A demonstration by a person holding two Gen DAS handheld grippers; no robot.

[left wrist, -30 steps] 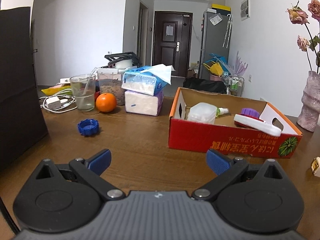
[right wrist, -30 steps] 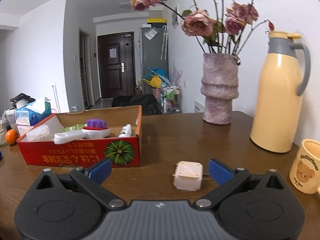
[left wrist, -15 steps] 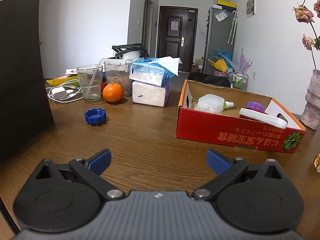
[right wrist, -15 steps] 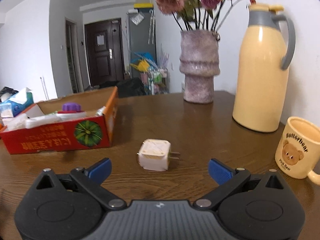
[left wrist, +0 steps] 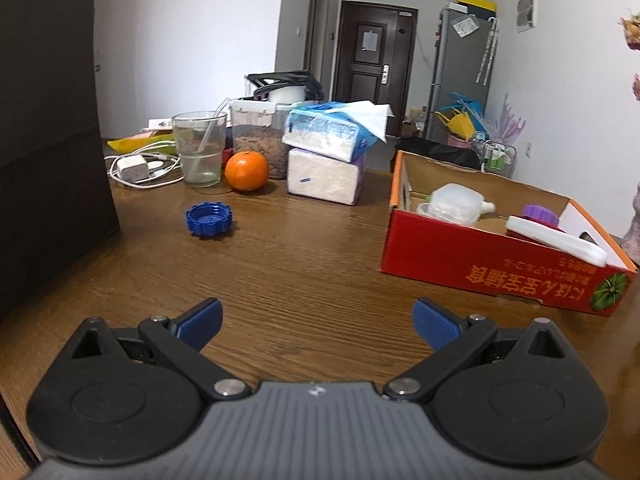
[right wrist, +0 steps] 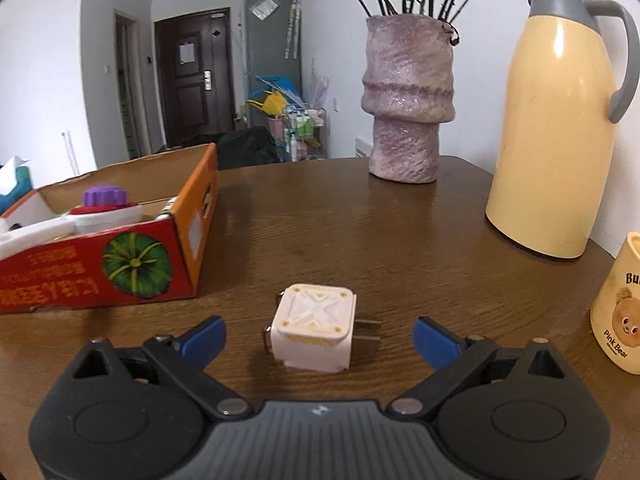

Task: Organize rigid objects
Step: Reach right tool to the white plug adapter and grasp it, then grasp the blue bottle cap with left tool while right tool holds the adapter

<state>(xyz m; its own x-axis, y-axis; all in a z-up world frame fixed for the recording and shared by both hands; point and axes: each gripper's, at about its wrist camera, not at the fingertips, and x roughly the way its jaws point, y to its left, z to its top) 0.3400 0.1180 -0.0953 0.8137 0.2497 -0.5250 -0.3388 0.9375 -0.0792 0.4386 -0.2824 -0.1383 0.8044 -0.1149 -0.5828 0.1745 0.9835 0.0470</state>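
Currently hovering left gripper (left wrist: 316, 320) over bare wood-grain table (left wrist: 300, 272), jaws wide apart, nothing between. Ribbed blue cap (left wrist: 208, 219) lying on table, well left of red cardboard box (left wrist: 480, 264). Box holding translucent lidded tub (left wrist: 452, 204), purple knurled cap (left wrist: 542, 214), white flat handle (left wrist: 560, 242). Straddling white cube plug adapter (right wrist: 314, 326) with right gripper (right wrist: 318, 338), jaws just closing slightly yet wide, pads clear of it. Standing further right: rough lilac vase (right wrist: 408, 100), glossy cream thermos (right wrist: 556, 120), bear mug (right wrist: 620, 304).
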